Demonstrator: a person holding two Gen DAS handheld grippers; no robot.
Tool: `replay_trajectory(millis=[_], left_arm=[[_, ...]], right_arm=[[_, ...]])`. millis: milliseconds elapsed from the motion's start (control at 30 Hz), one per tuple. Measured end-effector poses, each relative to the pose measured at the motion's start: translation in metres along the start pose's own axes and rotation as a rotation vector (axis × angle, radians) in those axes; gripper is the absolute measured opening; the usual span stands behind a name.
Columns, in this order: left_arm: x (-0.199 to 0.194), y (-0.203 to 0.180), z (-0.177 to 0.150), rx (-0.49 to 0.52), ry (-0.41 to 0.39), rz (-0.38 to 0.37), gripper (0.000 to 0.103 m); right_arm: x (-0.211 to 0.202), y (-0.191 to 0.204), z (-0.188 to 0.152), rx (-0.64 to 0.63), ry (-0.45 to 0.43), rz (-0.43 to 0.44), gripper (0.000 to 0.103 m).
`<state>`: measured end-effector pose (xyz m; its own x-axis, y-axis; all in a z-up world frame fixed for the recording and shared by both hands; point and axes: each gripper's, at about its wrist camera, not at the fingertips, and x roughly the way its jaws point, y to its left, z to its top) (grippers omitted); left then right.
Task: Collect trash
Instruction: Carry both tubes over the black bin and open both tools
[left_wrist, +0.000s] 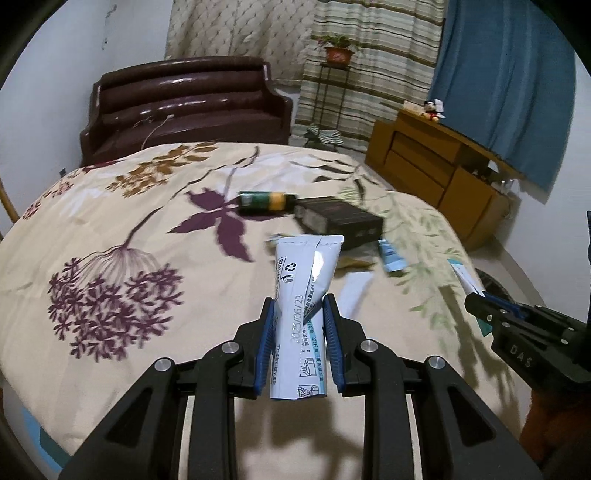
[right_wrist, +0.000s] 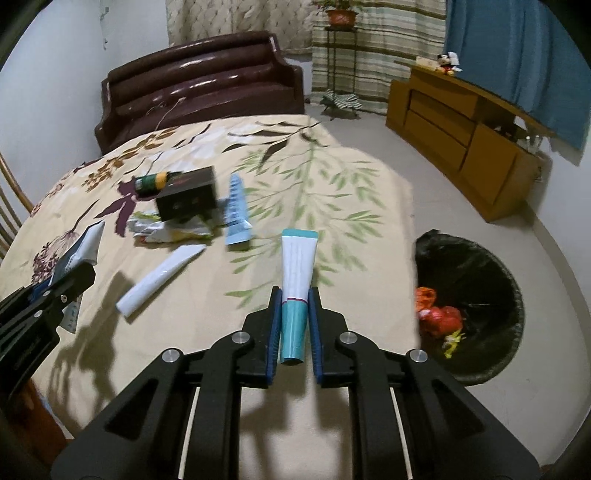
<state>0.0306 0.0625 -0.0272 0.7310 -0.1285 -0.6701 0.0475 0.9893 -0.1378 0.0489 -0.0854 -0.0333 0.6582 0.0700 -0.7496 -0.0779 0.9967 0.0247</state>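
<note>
My left gripper (left_wrist: 300, 308) is shut on a white and blue printed pouch (left_wrist: 304, 273) and holds it above the floral bedspread (left_wrist: 110, 229). My right gripper (right_wrist: 295, 295) is shut on a white and teal tube (right_wrist: 297, 269) above the bed, left of the black-lined trash bin (right_wrist: 476, 273). On the bed lie a black box (right_wrist: 188, 195), a green and yellow roll (right_wrist: 153, 181), a light blue tube (right_wrist: 236, 210), a white tube (right_wrist: 159, 275) and a crumpled wrapper (right_wrist: 162, 229). The right gripper also shows in the left wrist view (left_wrist: 476, 301), and the left gripper in the right wrist view (right_wrist: 85, 271).
The bin stands on the floor right of the bed and holds red and yellow trash (right_wrist: 439, 315). A brown leather sofa (left_wrist: 184, 107) is behind the bed. A wooden cabinet (right_wrist: 465, 140) lines the right wall. A plant stand (left_wrist: 332, 81) is by the curtains.
</note>
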Motion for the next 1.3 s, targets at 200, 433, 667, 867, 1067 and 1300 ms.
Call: replay_trajectory(millis=[200, 433, 667, 867, 1067, 1300], left_arm=[[0.004, -0.041, 0.005, 0.05, -0.014, -0.045, 0.027], [0.017, -0.093, 0.01, 0.126, -0.012, -0.098, 0.027], [0.035, -0.142, 0.012, 0.193, 0.009, -0.138, 0.027], [0.052, -0.176, 0.015, 0.244, 0.022, -0.151, 0.027], [0.068, -0.208, 0.02, 0.292, 0.024, -0.168, 0.027], [0.086, -0.242, 0.023, 0.342, 0.038, -0.186, 0.027]], right_arm=[[-0.011, -0.043, -0.001, 0.052, -0.029, -0.058, 0.014], [-0.02, -0.098, -0.004, 0.133, -0.057, -0.126, 0.014], [-0.02, -0.138, -0.007, 0.178, -0.08, -0.193, 0.014], [-0.013, -0.167, -0.01, 0.212, -0.082, -0.223, 0.014], [-0.007, -0.193, -0.011, 0.247, -0.082, -0.231, 0.014], [0.003, -0.216, -0.01, 0.283, -0.077, -0.236, 0.014]])
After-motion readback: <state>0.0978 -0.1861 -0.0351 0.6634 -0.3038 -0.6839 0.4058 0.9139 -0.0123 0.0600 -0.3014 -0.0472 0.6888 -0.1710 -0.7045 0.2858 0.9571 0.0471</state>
